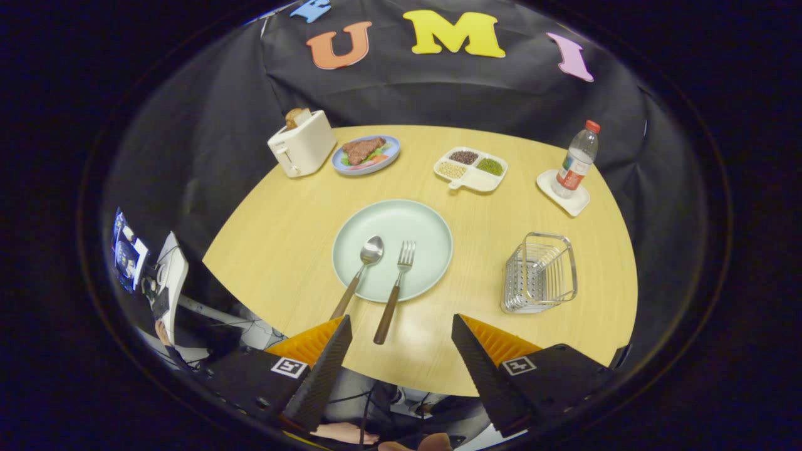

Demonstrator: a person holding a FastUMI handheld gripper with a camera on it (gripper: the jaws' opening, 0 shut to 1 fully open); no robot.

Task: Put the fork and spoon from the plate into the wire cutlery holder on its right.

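Note:
A pale green plate [426,219] lies in the middle of the round wooden table. On it rest a spoon [369,250] and a fork [404,257], side by side, spoon to the left. Their brown wooden handles stick out over the plate's near rim toward me. The fork's handle end lies just ahead of the gap between my fingers. The wire cutlery holder [540,274] stands to the right of the plate, upright and with nothing in it. My gripper [401,322] hovers near the table's front edge, open, with nothing between the fingers.
At the back of the table [282,250] stand a white toaster [302,144] with bread, a blue plate of food [365,154], a divided dish of beans [471,169], and a water bottle [576,161] on a white coaster. A device on a stand [169,275] sits off the table to the left.

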